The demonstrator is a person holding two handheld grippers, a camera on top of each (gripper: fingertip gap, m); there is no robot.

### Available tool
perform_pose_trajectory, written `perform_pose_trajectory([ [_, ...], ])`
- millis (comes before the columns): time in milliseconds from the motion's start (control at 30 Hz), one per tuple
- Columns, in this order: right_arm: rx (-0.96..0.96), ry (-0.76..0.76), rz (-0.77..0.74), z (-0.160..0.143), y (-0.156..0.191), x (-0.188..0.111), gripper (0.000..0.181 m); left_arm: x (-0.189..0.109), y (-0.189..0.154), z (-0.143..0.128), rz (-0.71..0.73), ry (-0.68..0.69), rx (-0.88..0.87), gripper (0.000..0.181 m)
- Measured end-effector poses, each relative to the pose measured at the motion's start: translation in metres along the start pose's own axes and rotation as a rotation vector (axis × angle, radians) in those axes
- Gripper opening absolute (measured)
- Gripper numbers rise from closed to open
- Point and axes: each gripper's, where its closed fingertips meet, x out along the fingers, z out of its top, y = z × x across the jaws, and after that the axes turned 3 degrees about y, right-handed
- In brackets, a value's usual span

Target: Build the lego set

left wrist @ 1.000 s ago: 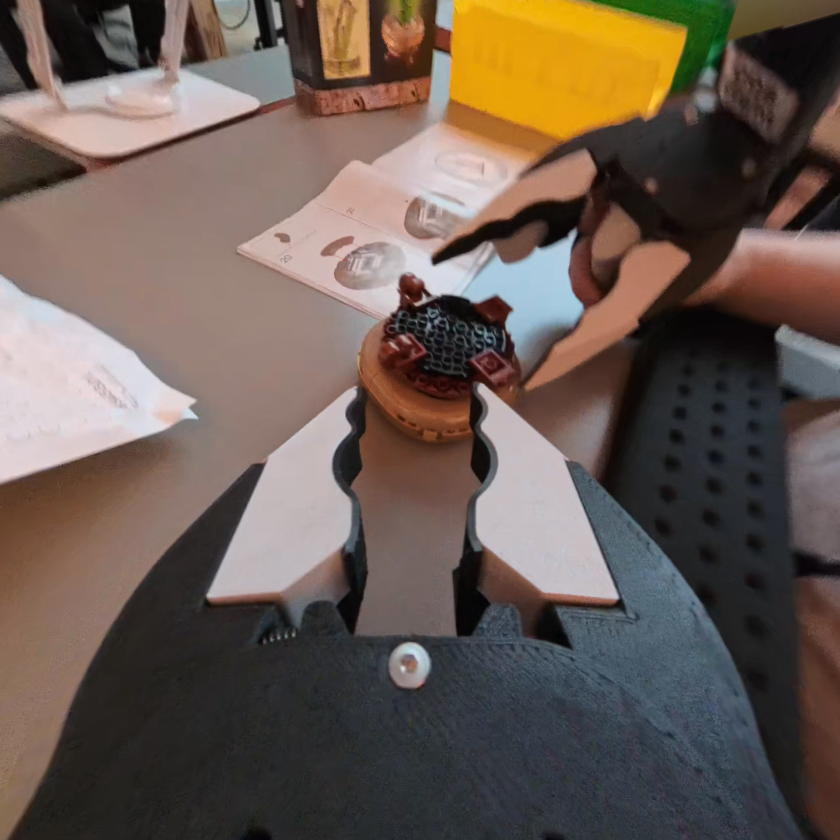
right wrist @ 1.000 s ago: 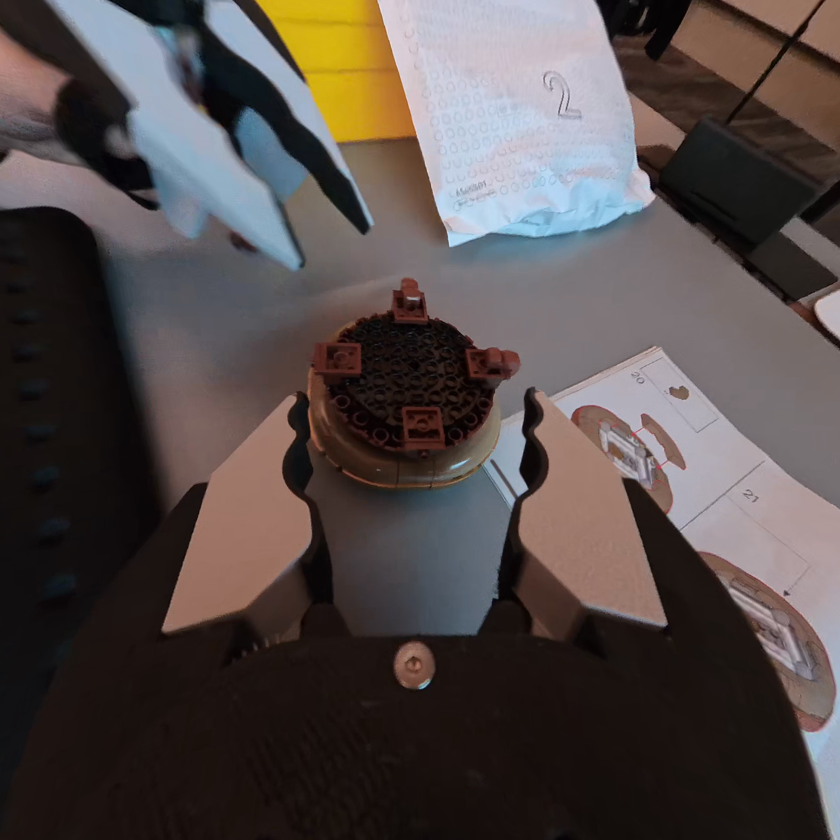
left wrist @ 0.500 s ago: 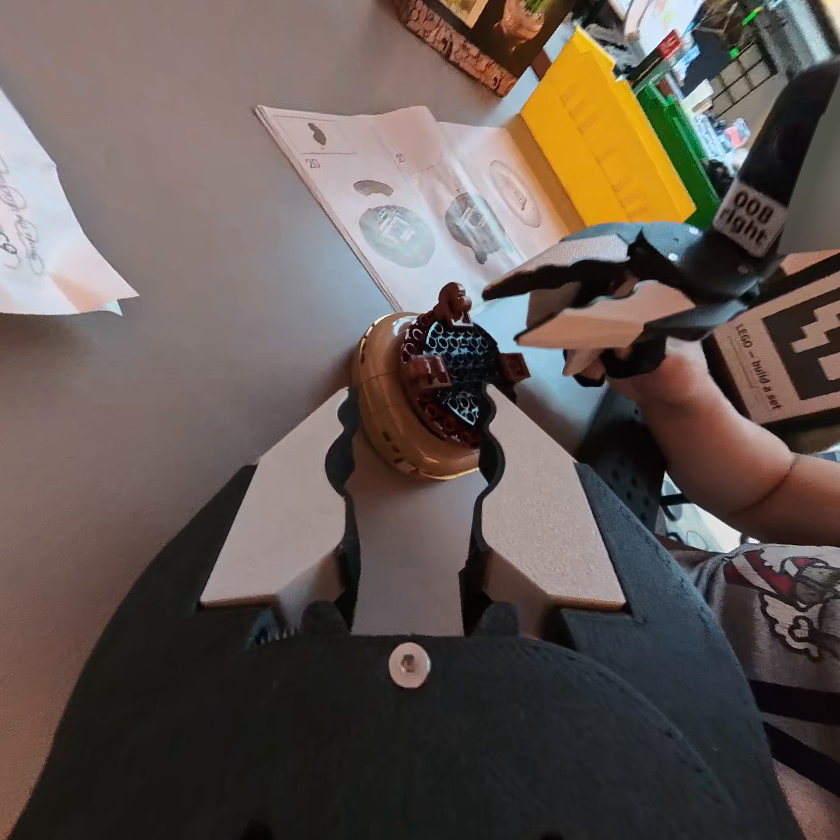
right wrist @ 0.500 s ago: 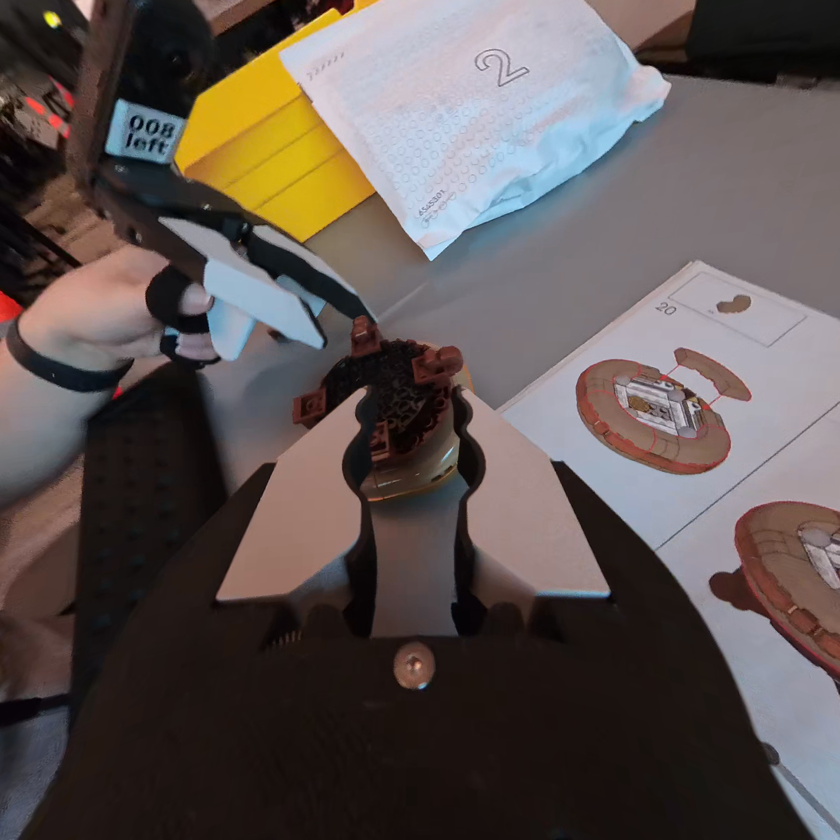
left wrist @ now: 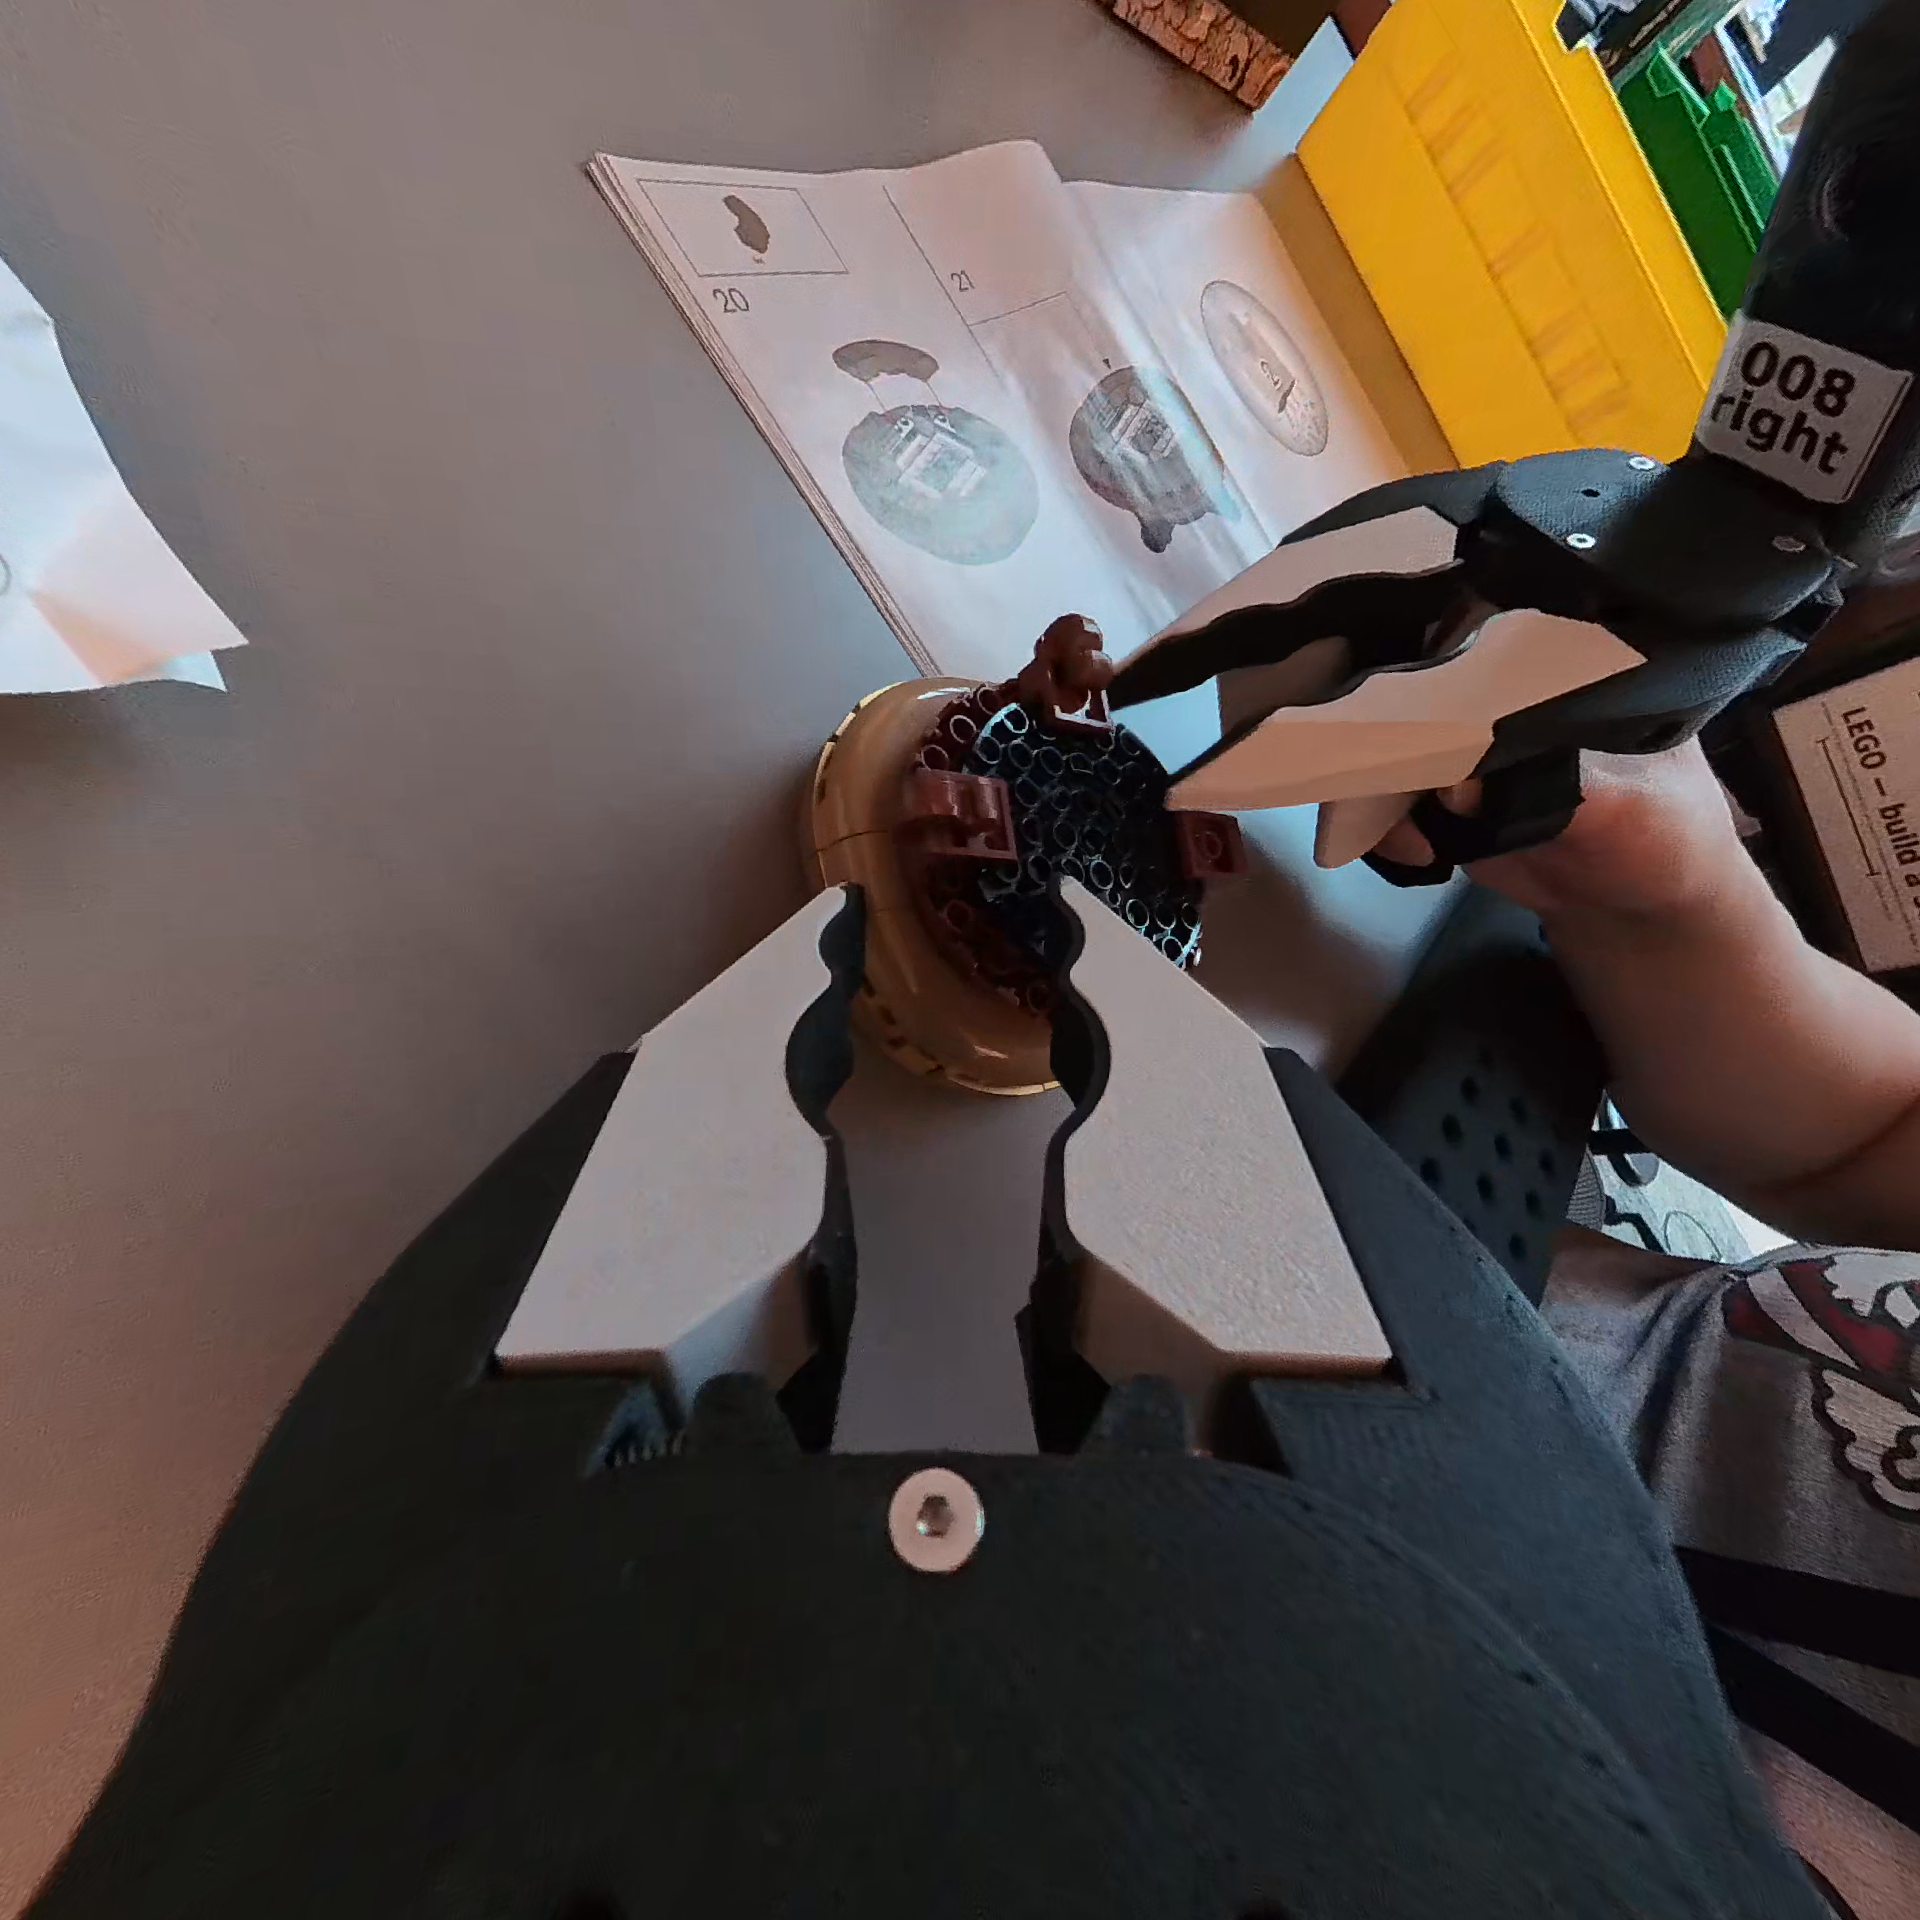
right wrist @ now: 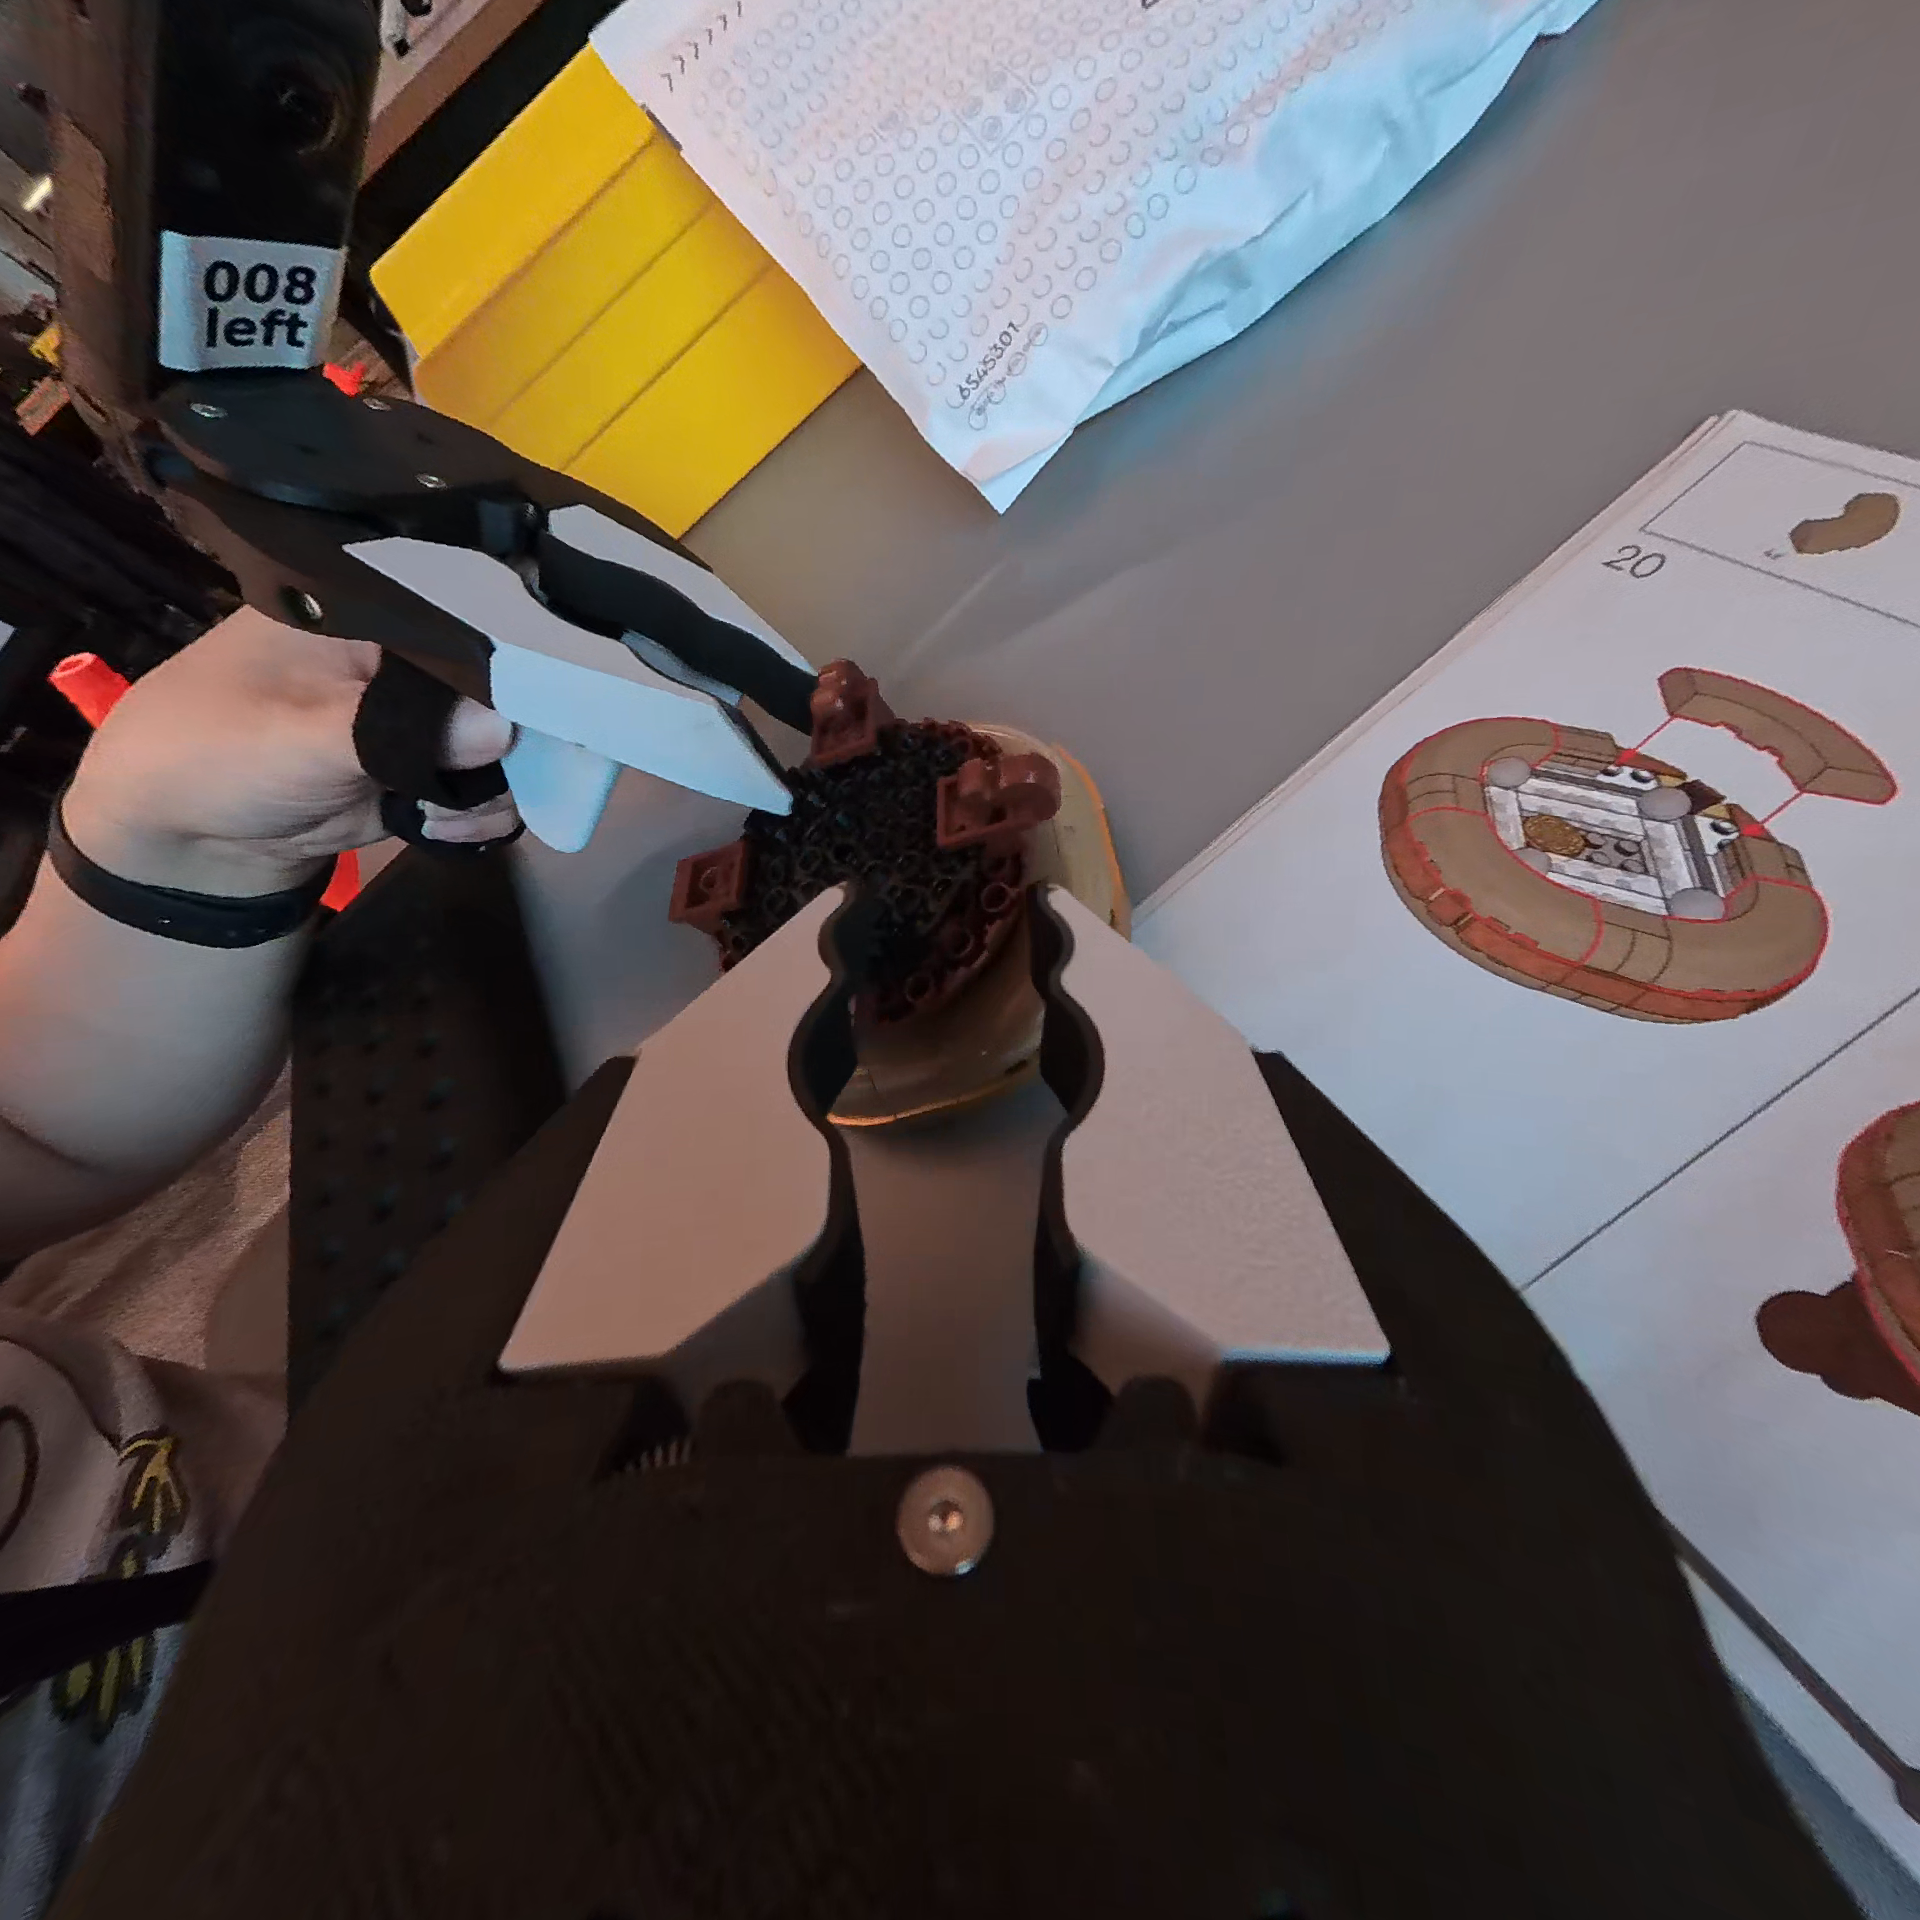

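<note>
Both grippers are holding the round lego model (left wrist: 997,883) tipped on edge above the grey bench (left wrist: 416,727), its studded underside turned toward the person. The left gripper (left wrist: 951,935) is clamping its jaws on the near rim; the right gripper (right wrist: 935,925) is gripping the opposite rim likewise. Judging by the open booklet (right wrist: 1558,1039), the model is being flipped, so the next move calls for a coordinated turn without loosening the small brown clips (left wrist: 961,816).

Round lego model (left wrist: 997,883) tilted on edge on the table (left wrist: 416,623), instruction booklet (left wrist: 987,395) behind it, bin (left wrist: 1496,239) beyond the booklet
</note>
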Motion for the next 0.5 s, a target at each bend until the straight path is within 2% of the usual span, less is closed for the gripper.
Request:
perform_pose_trajectory([
  [500, -0.010, 0.026, 0.008, -0.0011, -0.0063, 0.0021, 0.026, 0.0040, -0.0071, -0.0021, -0.007, 0.008, 0.030, 0.032],
])
